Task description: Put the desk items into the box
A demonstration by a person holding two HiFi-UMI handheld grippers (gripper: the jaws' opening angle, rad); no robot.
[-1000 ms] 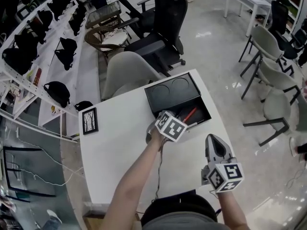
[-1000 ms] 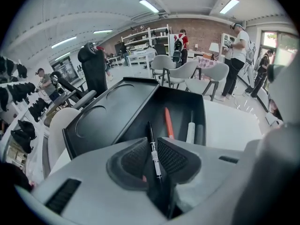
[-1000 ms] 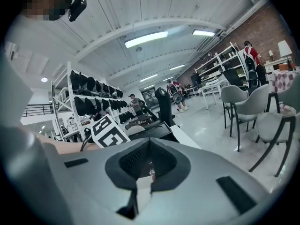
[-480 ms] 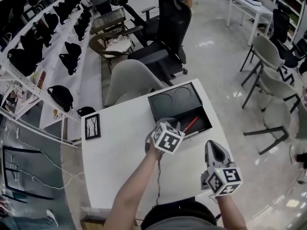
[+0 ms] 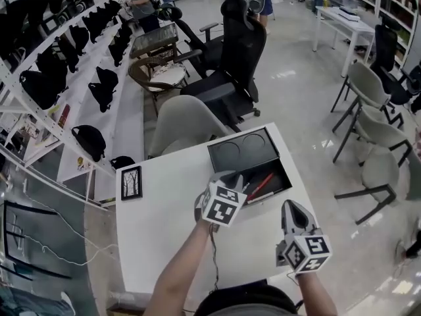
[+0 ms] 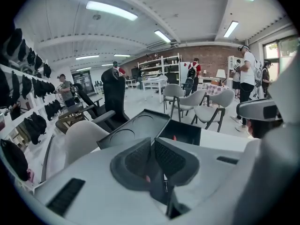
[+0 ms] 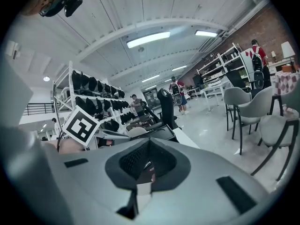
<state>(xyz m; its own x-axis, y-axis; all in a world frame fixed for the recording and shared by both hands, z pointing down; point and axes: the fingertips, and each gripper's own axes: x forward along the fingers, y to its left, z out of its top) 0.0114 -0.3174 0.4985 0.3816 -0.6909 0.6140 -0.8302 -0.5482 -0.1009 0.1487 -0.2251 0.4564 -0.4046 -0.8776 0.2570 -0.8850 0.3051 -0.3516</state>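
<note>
— White table [image 5: 164, 242] in the head view, with a picture frame [image 5: 131, 182] near its left edge. A grey chair [image 5: 181, 120] and a black office chair [image 5: 240, 51] stand behind it. Where's the box?
— The black box [image 5: 277, 171] lies open on the table's far right part. Its lid [image 5: 242, 149], with two round recesses, is folded back, and a red pen [image 5: 262, 185] lies slantwise inside. The left gripper [image 5: 227, 176] hangs just before the box, its marker cube [image 5: 222, 209] covering the jaws. The right gripper [image 5: 290, 207] is nearer the person.
— The left gripper view?
— It shows what the cube hides. The left gripper [image 6: 152, 139] has jaws that have just been closing, with a thin slit between them and nothing in it. Box [image 6: 183, 131] and lid [image 6: 133, 129] lie beyond.
— The right gripper view?
— The right gripper [image 7: 149, 143] has its jaws together, empty. The left's marker cube [image 7: 79, 124] blocks the table's left side.
</note>
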